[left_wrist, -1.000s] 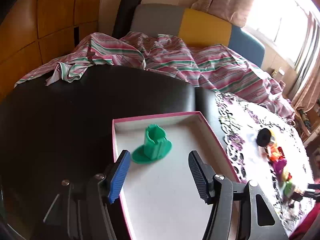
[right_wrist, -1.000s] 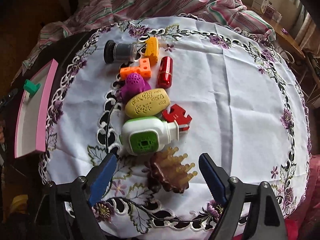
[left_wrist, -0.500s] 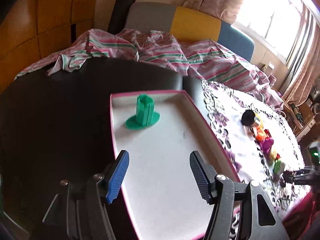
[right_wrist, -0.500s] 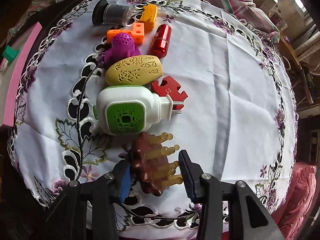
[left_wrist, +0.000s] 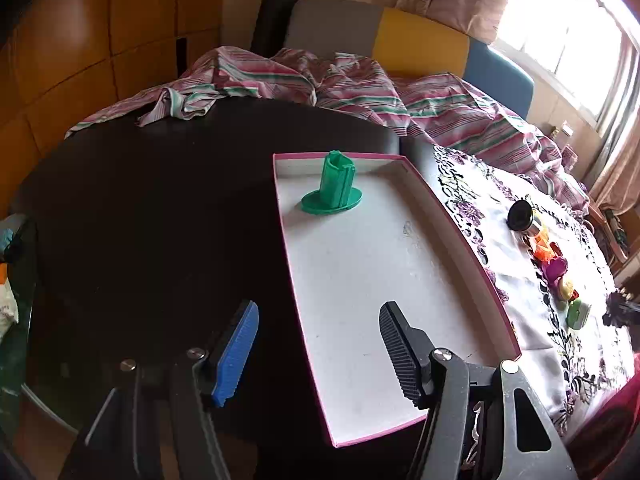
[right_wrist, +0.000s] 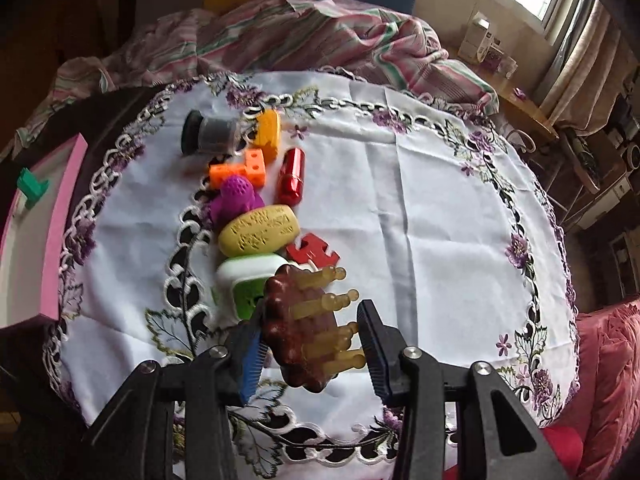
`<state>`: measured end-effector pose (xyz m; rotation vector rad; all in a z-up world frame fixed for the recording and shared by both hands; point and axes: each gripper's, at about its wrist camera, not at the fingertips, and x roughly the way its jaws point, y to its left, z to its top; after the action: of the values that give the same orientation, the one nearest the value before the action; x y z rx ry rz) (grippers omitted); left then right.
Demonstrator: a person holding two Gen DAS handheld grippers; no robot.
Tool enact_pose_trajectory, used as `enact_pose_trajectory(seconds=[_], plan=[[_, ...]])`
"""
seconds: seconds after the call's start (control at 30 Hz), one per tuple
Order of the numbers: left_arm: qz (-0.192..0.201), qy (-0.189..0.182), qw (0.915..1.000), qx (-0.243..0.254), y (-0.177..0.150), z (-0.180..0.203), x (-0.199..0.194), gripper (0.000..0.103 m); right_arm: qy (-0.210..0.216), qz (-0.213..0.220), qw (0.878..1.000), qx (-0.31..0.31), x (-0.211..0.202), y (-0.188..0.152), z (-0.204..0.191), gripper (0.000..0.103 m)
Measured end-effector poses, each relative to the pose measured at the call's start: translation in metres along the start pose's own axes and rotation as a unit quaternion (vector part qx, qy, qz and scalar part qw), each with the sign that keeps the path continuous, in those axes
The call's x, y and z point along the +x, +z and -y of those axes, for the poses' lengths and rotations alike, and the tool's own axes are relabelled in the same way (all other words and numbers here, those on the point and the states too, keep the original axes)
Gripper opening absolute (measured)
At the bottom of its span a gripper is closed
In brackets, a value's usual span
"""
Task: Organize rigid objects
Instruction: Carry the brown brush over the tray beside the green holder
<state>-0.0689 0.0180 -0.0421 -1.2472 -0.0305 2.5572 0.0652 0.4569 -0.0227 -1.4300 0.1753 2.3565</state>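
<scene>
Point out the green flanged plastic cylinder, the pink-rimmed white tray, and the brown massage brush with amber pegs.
Green flanged plastic cylinder (left_wrist: pixel 337 184): left wrist view, upright body.
Pink-rimmed white tray (left_wrist: pixel 460 236): left wrist view, right rim.
Brown massage brush with amber pegs (right_wrist: pixel 284 320): right wrist view, brown base.

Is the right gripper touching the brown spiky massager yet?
Touching. In the right wrist view the right gripper pinches the brown massager between both pads, holding it above the tablecloth.
</scene>
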Motion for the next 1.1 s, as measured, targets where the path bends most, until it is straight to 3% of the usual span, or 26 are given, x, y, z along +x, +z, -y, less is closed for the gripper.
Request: enact_pose_trajectory(seconds=[0.23,0.6,0.83,1.1], plan=[[0.003,0.007,0.9999,-0.006,-0.001,0.000,-0.006,0.064,0.092,0.061,0.993,-0.050,-0.024,0.024,-0.079,0.043],[0.011,0.019,0.9997,-0.010,-0.003,-0.011,-0.016,0.064,0.211,0.041,0.965,-0.151,0.006,0.036,-0.233,0.043],[0.007,0.027,0.9994,-0.019,-0.006,-0.022,-0.018,0.064,0.248,0.024,0.953,-0.173,0.022,0.032,-0.291,0.043],[0.003,0.033,0.9992,-0.023,-0.010,-0.030,-0.017,0.064,0.260,0.016,0.949,-0.177,0.031,0.031,-0.316,0.043]])
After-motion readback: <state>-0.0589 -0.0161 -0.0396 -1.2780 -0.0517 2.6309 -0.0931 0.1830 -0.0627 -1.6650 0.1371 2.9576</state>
